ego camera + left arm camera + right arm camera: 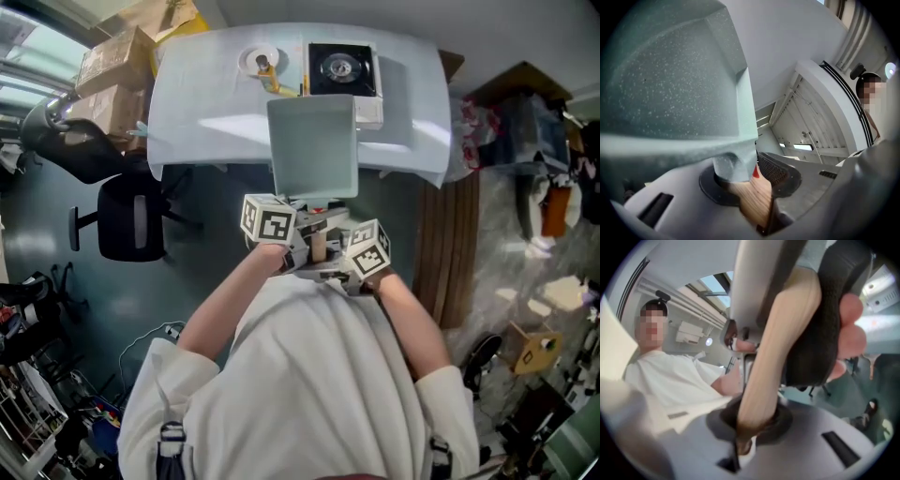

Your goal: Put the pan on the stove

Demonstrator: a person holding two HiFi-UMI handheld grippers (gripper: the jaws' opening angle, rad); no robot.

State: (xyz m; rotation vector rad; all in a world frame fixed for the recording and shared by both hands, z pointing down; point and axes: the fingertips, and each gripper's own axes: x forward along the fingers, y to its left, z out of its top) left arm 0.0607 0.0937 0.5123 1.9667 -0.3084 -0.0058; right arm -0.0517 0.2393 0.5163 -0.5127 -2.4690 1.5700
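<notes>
While left gripper (pixel 752 190) and right gripper (pixel 757 420) clamp the pan (pixel 314 145) by its handle (pixel 317 247), you are at carry stage; next: set it on the stove (pixel 342 70), tabletop's (pixel 206 122) far edge.

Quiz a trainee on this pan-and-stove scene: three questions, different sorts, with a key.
1. True or false: the pan already sits on the stove.
2. What do the left gripper and right gripper both clamp? A. the pan's rim B. its wooden handle C. a lid
3. Fill in: the table under the stove is covered in a ___ cloth.

Key: 1 false; 2 B; 3 white.
</notes>
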